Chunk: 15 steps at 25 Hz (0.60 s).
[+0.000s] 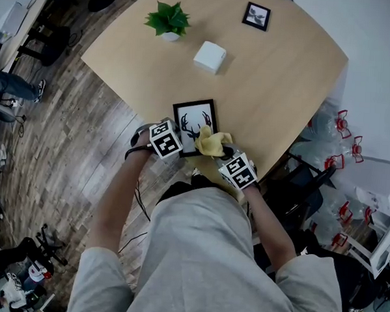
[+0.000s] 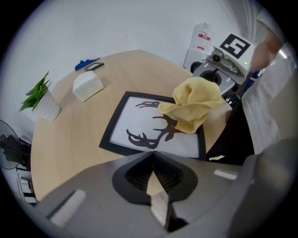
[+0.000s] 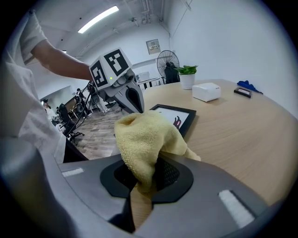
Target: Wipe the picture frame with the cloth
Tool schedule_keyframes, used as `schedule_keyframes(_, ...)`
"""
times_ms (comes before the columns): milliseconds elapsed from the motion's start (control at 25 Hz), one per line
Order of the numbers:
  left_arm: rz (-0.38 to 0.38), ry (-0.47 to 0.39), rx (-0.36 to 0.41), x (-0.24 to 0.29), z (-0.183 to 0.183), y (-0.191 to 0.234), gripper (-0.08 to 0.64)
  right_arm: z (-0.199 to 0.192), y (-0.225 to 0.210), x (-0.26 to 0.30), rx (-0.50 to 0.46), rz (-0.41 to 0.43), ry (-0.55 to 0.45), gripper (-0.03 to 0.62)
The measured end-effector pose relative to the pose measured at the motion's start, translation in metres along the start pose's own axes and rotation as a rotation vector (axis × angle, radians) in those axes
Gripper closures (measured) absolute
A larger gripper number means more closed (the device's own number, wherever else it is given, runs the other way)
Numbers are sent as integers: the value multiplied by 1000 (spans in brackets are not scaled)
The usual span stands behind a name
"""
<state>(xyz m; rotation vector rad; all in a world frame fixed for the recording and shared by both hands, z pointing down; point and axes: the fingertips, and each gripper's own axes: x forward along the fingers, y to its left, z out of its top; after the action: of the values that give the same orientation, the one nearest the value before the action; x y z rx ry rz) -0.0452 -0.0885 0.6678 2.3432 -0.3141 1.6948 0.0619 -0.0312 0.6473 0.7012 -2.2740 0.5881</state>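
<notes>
A black picture frame (image 1: 191, 122) with a deer-antler print lies flat at the table's near edge. A yellow cloth (image 1: 212, 143) rests bunched on its near right corner, and my right gripper (image 3: 143, 160) is shut on the cloth (image 3: 142, 135). In the left gripper view the cloth (image 2: 193, 104) covers the right part of the frame (image 2: 135, 128). My left gripper (image 2: 152, 155) is shut with its tips at the frame's left edge; nothing shows between them. The right gripper view shows the left gripper (image 3: 135, 104) pointing down beside the frame (image 3: 179, 116).
Farther back on the wooden table (image 1: 284, 78) stand a white box (image 1: 209, 56), a small potted plant (image 1: 168, 19) and a second small picture frame (image 1: 256, 16). Office chairs and wood floor lie to the left; bottles and clutter sit right of the table.
</notes>
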Motion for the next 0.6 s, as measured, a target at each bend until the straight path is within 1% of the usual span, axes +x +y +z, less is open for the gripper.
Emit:
schedule_keyframes(320, 1, 0, -9, 0, 2, -1, 506, 3, 31, 24, -37, 64, 22, 540)
schedule_keyframes(600, 4, -1, -6, 0, 2, -1, 506, 6, 28, 30, -34, 68, 32, 540)
